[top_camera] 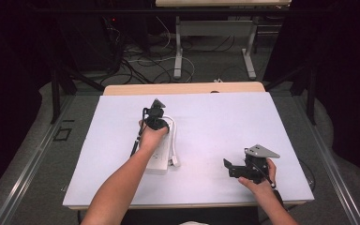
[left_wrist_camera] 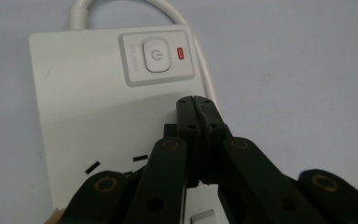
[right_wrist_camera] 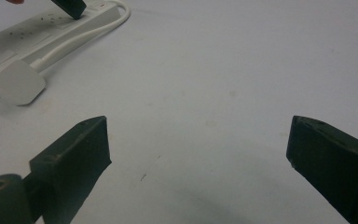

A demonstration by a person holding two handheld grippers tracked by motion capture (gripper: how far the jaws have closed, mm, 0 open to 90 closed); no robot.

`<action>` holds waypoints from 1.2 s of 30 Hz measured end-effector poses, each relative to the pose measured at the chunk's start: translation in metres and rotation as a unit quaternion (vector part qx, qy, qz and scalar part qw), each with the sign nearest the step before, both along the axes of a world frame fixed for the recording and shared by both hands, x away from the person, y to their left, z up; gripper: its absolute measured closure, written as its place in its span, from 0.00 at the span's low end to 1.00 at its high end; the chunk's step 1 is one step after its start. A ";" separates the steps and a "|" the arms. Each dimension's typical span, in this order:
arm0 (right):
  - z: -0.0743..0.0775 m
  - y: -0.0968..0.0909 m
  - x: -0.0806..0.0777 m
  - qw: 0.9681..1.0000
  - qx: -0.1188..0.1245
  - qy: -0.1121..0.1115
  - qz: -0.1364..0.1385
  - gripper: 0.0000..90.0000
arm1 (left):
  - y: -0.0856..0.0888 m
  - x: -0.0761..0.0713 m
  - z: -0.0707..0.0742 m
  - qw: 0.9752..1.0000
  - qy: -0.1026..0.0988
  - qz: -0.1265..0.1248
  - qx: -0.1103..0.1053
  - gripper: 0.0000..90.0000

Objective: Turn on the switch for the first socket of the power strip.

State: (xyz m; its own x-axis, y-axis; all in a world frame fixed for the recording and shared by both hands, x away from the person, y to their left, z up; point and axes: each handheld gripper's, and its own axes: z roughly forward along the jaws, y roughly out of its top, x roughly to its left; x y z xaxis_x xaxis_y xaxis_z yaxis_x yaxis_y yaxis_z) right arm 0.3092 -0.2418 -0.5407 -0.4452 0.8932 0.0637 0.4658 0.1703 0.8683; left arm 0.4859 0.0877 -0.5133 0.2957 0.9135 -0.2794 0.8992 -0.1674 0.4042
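High view first, reading left to right. We see the power strip lying on the white table cover, left of centre, at about 9 o'clock from the table's middle. Its long axis runs roughly 12 to 6 o'clock, tilted slightly; the switch end points away from the person, toward 12, and the white cord loops out of that far end and runs back down the strip's right side to a white plug resting on the cover at the strip's near right.

The left gripper hangs over the strip's far end. In the left gripper view its jaws are clenched together with nothing between them, tips resting on or just above the strip's face; contact we cannot confirm. The power button sits at 11 o'clock from the tips, a short way beyond, with the red indicator just to its right, apparently lit.

The right gripper sits at 4 o'clock on the table, well apart from the strip, jaws released and spread wide over bare cover in the right gripper view.

Judgement: the step in hand is the approach to press the switch. The next move calls for sliding the closed tips forward toward 11 o'clock onto the button, then a straight downward push; the right gripper may need to steady the strip.
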 end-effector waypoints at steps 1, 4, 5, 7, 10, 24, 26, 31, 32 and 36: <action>0.000 0.000 0.000 1.000 0.000 0.000 0.000 0.06 | 0.000 0.000 0.000 1.000 0.000 0.000 0.000 1.00; 0.000 0.001 0.000 1.000 0.006 0.004 -0.004 0.06 | 0.000 0.000 0.000 1.000 -0.001 -0.001 0.000 1.00; 0.000 0.000 0.000 1.000 0.005 0.006 -0.003 0.06 | 0.000 0.000 0.000 1.000 -0.001 -0.002 0.002 1.00; 0.000 0.000 0.000 1.000 0.004 0.004 -0.003 0.06 | 0.000 0.000 0.000 1.000 -0.004 -0.002 0.003 1.00; 0.000 0.000 0.000 1.000 0.005 0.003 -0.004 0.06 | -0.001 -0.001 0.001 1.000 -0.007 -0.004 0.005 0.99; 0.000 0.000 0.000 1.000 0.002 0.006 0.001 0.06 | 0.002 -0.001 0.007 1.000 -0.021 0.003 0.001 0.78; 0.000 0.001 0.000 1.000 0.002 0.007 0.001 0.06 | 0.003 -0.001 0.008 1.000 -0.022 0.005 0.001 0.71; -0.001 0.001 0.000 1.000 0.003 0.008 0.001 0.06 | 0.003 -0.001 0.008 0.999 -0.035 0.012 0.006 0.57; -0.001 0.001 0.000 1.000 0.003 0.008 0.001 0.06 | 0.003 -0.001 0.008 0.999 -0.038 0.013 0.009 0.57; -0.001 0.001 0.000 1.000 0.004 0.008 0.002 0.06 | 0.005 -0.001 0.009 0.999 -0.048 0.016 0.017 0.47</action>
